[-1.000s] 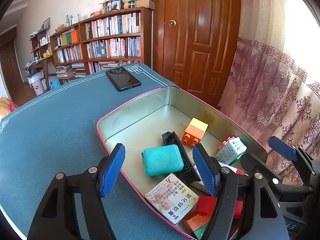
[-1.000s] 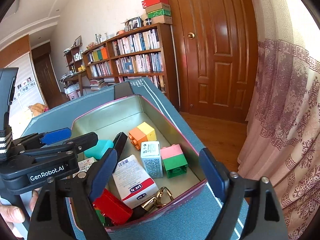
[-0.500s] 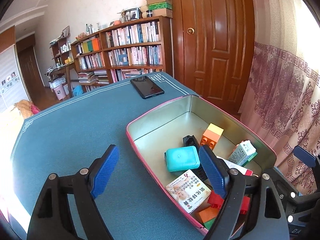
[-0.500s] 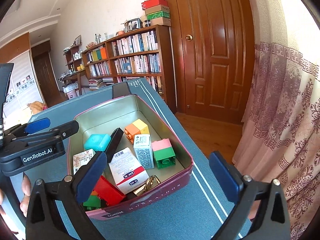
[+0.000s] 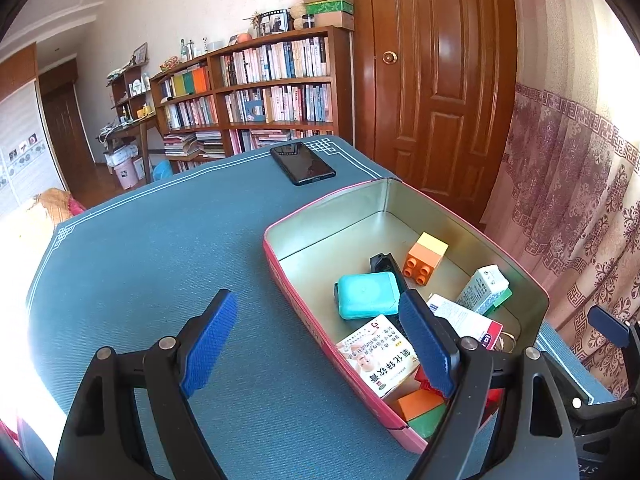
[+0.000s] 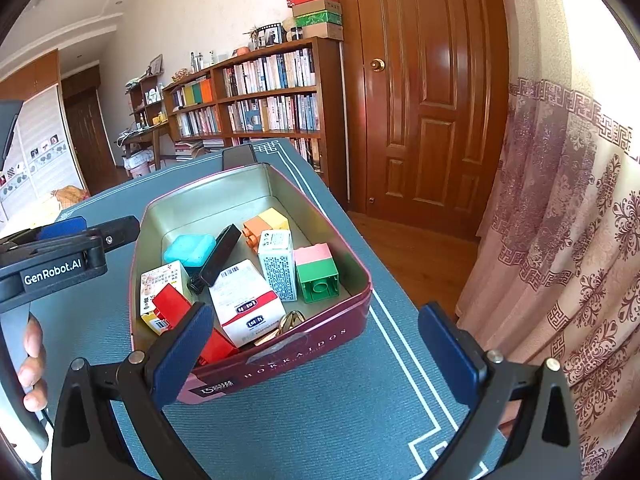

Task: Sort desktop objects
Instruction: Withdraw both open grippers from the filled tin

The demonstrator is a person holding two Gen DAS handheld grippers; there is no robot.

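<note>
A pink-rimmed metal tin (image 5: 320, 200) (image 6: 280, 364) sits on the blue table mat. It holds a teal case (image 5: 366, 294) (image 6: 188, 249), an orange-yellow block (image 5: 425, 254), a pink-green block (image 6: 318, 272), several small medicine boxes (image 6: 244, 300), a black comb (image 6: 220, 254) and red blocks (image 6: 172, 304). My left gripper (image 5: 320, 344) is open and empty, above the tin's near left wall. My right gripper (image 6: 316, 360) is open and empty, just in front of the tin's near end.
A black phone (image 5: 302, 163) lies on the mat beyond the tin. A bookshelf (image 5: 272, 92) and a wooden door (image 5: 432, 72) stand behind the table. A curtain (image 6: 560, 240) hangs to the right. The table's edge runs close to the tin's right.
Both grippers have pulled back and up from the tin, so it looks farther away. Both stay open and empty. The tin's contents have not moved.
</note>
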